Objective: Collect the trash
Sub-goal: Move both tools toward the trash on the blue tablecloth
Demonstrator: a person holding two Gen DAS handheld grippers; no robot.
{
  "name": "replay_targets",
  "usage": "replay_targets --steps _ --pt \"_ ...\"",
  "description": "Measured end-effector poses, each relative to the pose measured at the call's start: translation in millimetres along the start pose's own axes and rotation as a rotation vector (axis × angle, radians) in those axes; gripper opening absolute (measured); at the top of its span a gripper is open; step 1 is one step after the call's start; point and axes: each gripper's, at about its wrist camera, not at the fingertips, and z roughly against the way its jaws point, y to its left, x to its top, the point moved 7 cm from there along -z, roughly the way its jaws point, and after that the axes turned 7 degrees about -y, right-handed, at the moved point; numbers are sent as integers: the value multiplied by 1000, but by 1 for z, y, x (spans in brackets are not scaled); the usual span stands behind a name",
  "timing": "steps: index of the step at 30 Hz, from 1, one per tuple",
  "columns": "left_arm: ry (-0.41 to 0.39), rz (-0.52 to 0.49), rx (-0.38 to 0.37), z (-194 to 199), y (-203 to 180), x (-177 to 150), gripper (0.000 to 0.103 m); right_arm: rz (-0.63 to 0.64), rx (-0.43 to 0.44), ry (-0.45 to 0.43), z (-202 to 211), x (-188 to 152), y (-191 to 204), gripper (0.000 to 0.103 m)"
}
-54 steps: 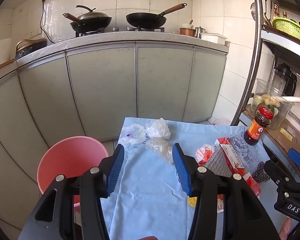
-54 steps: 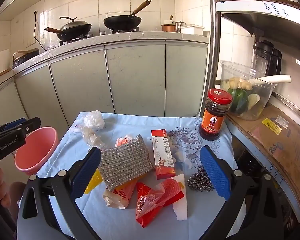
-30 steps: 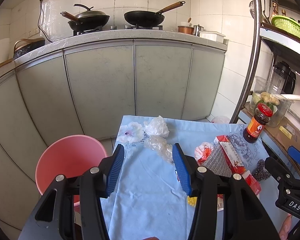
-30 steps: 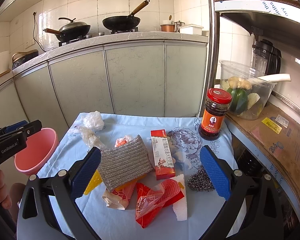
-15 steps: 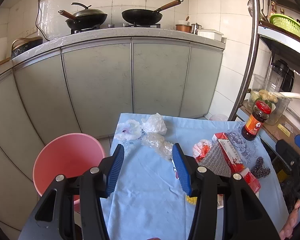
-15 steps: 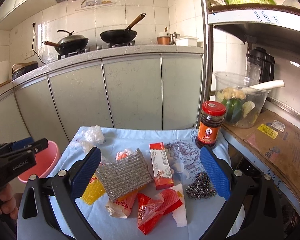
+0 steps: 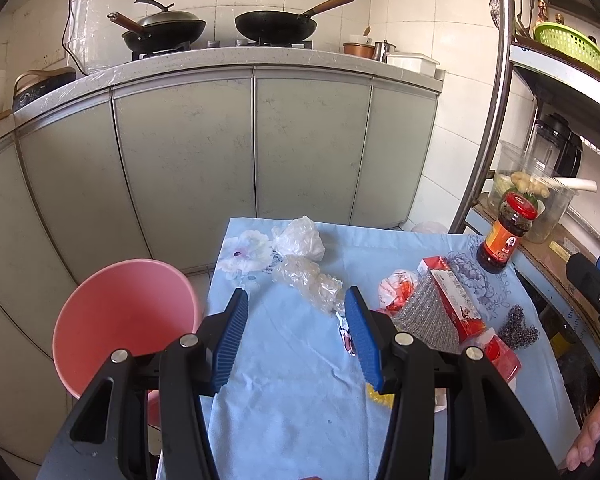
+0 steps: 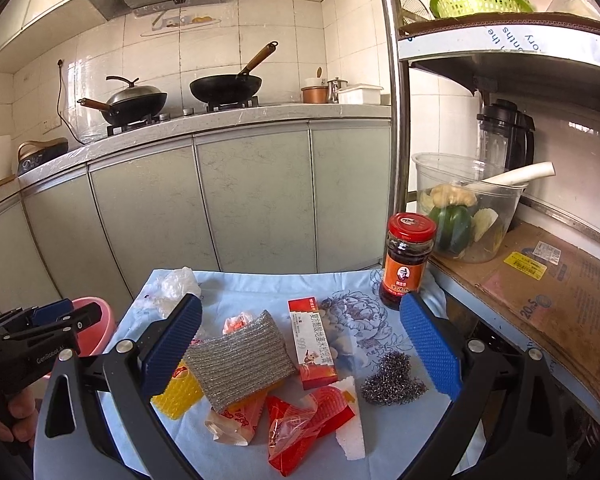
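Both the left gripper point(image 7: 294, 334) and the right gripper point(image 8: 300, 344) are hovering with jaws apart and empty over the tabletop point(image 7: 300, 392), where crumpled plastic point(image 7: 306, 280) and red wrappers point(image 8: 308, 416) are lying among keepers — risking a grab catching the scouring pad point(image 8: 240, 360) instead, or light film slipping short of the pink bin point(image 7: 124, 316).

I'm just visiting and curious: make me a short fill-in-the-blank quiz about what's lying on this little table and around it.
1. The bin standing beside the table is coloured ____.
2. The sauce jar at the far corner of the blue cloth has a ____ lid.
3. The steel wool ball lies on the cloth, apart from the red box, on the side nearer the ____ gripper's blue pad.
4. Both grippers, left and right, hold ____.

Missing words: pink; red; right; nothing
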Motion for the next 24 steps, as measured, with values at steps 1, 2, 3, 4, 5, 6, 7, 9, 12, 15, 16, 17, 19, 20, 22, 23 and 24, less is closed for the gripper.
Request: replay_targets --steps 1,2,3,4,5,6,7,9,12,15,16,17,19,20,22,23,24 --pt "1 -1 -1 -1 0 0 50 -2 -3 0 0 0 -1 100" --pt "3 -1 -3 -2 0 -1 50 -4 -5 0 0 0 -2 100" --pt "5 -1 -5 -3 0 -1 50 -5 -8 1 0 -1 -4 100" --pt "7 -1 -8 -3 -1 -2 50 -7 -12 1 -1 -2 -6 100" --pt "9 -2 -11 -4 -1 -2 50 -10 -15 2 -1 -2 -8 100" --pt "10 -2 -14 -5 -1 -3 50 -13 -17 3 -1 -3 -9 100" --pt "11 -3 -16 -6 -2 -3 50 -16 -21 3 -1 -3 -11 100" --pt "11 -5 -24 -7 -4 -4 50 -23 -28 4 -1 -4 -16 100" --pt "6 -6 -42 -9 -5 -4 50 -29 -39 2 -1 -5 -22 100" --pt "4 -2 -69 -10 -6 -5 49 -29 -54 3 0 -7 -29 100" --pt "4 3 -78 -11 -5 -5 50 -30 -58 3 0 -8 -32 100" --pt "7 8 -86 -12 -4 -6 49 -33 -64 4 1 -9 -35 100" --pt "26 29 -112 -15 -1 -10 49 -40 -73 10 1 -12 -41 100" --pt "40 43 -127 -17 1 -12 50 -43 -78 14 1 -14 -45 100" --pt "64 66 -161 -22 3 -17 49 -50 -90 25 0 -19 -52 100" --pt "68 68 -161 -23 4 -19 49 -53 -93 30 0 -21 -54 100" --pt "68 65 -152 -25 5 -21 49 -57 -96 36 -1 -24 -56 100"
